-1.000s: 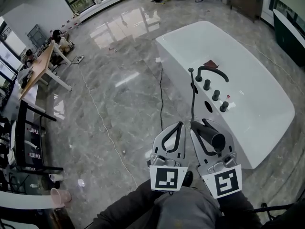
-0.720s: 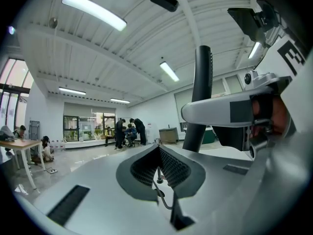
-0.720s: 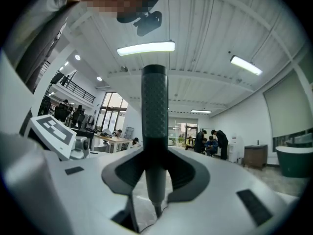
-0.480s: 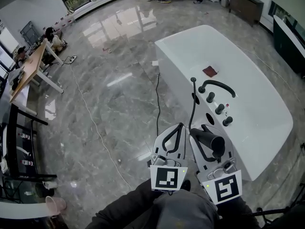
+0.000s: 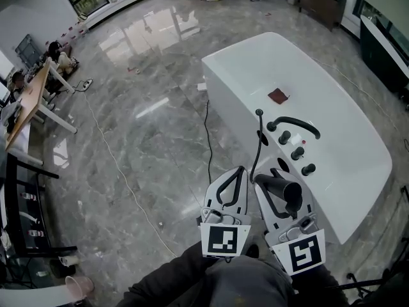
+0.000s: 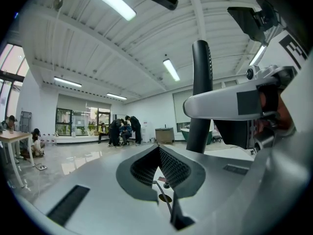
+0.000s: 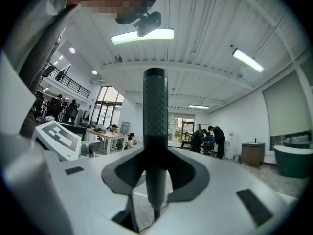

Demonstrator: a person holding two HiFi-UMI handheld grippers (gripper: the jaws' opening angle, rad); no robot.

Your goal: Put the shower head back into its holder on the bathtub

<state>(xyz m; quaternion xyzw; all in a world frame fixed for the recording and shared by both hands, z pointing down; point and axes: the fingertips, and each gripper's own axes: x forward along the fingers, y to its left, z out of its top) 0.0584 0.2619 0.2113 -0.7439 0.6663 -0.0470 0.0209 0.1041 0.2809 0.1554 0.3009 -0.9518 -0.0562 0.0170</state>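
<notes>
Head view. The right gripper (image 5: pixel 271 173) sits low in the frame, right of centre. Its jaws are clamped on the dark handle of the shower head (image 5: pixel 282 187). In the right gripper view the handle stands upright between the pads.

The left gripper (image 5: pixel 238 171) is just beside it on the left. Its tips are pressed together with nothing between them.

The hose (image 5: pixel 258 142) runs from the shower head up to a small post at the tub's left edge.

The tub (image 5: pixel 220 85) is white and runs from upper centre to lower right.
- The spout (image 5: pixel 295 121) and three dark knobs (image 5: pixel 298 153) stand in a row along the deck near its left edge.
- A dark oval opening, the holder (image 5: pixel 283 165), lies on the deck between the hose and the knobs. It is just above the shower head in the frame and not touching it.
- A small brown patch (image 5: pixel 277 95) lies further up the deck.

Both grippers hang over the floor at the tub's left edge, and the right one overlaps the rim.

The grey marble floor (image 5: pixel 147 146) left of the tub is wide and open. Only a thin cable (image 5: pixel 208 130) crosses it, running close along the tub's left wall.

Clutter keeps to the margins:
- a table (image 5: pixel 29 101) with seated people at upper left
- a dark rack (image 5: pixel 25 203) at the left edge
- a pink cup (image 5: pixel 75 285) at lower left
- a cabinet (image 5: pixel 323 2) at upper right
</notes>
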